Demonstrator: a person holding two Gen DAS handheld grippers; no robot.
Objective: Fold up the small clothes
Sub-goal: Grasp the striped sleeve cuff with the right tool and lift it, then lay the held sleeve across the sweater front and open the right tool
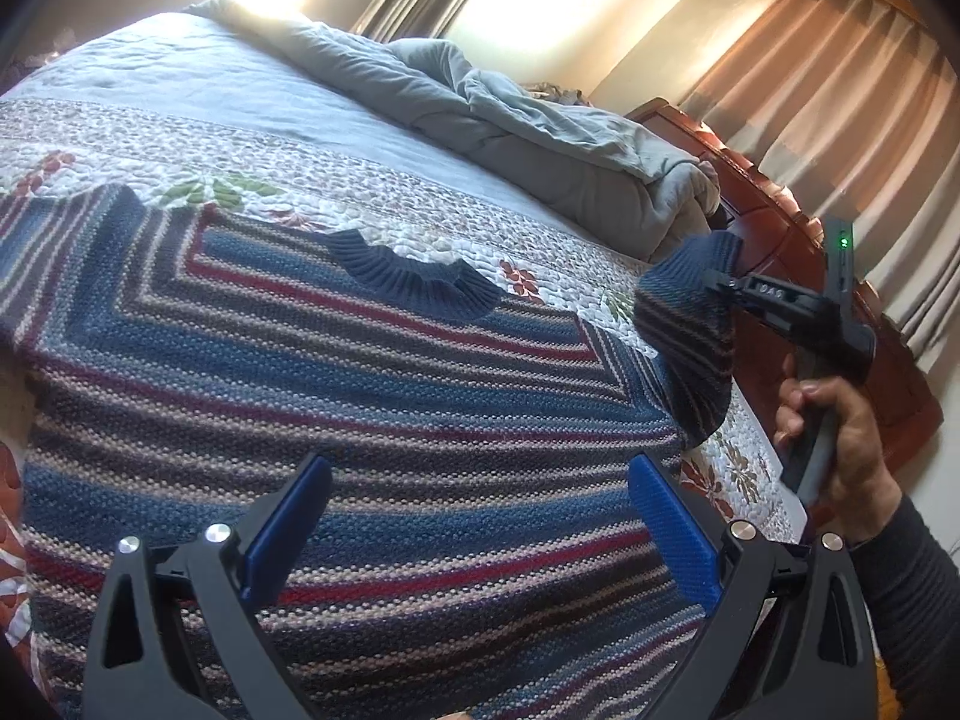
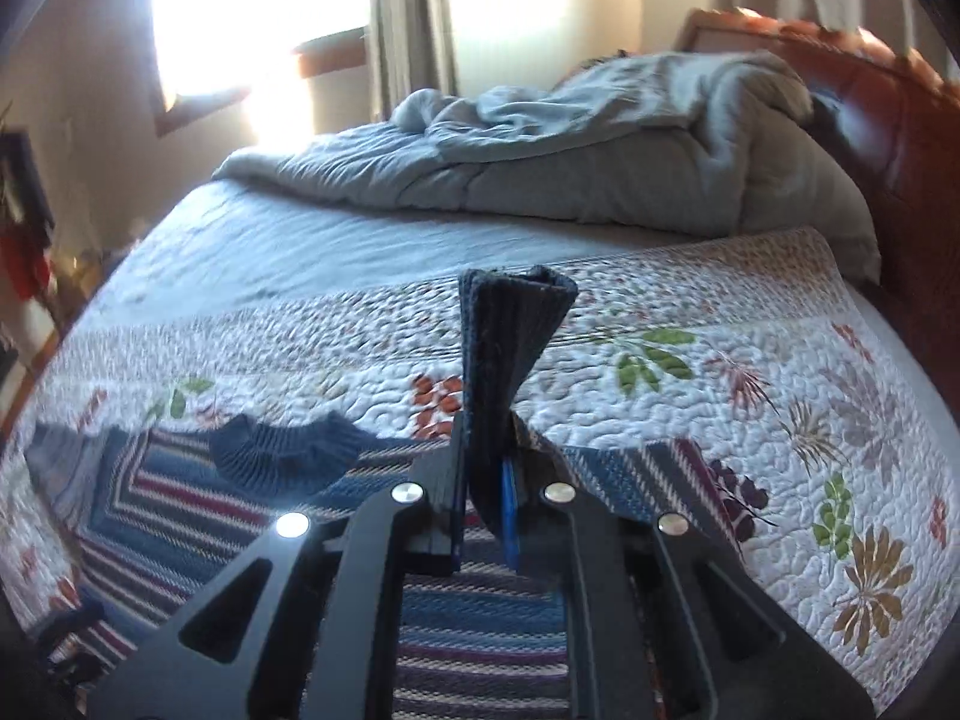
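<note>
Right claw (image 2: 486,510) is clamped only on the striped sweater's (image 1: 360,420) ribbed sleeve cuff (image 2: 510,348), left claw (image 1: 480,516) spread apart over the body, so I'd bet the cuff slips or the sweater drags across the bed quilt (image 2: 750,360).

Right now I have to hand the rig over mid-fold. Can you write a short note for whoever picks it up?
Right hand-held gripper: shut on the sweater's right sleeve cuff, lifted off the bed.
Left hand-held gripper: open, holding nothing, above the sweater's lower body.
Striped sweater: laid flat on the floral quilt, navy collar toward the grey duvet.
Done: sweater spread out, right sleeve picked up.
Left: lay that sleeve across the body, fold the other sleeve in (it lies flat at the left edge), then fold the body.
</note>
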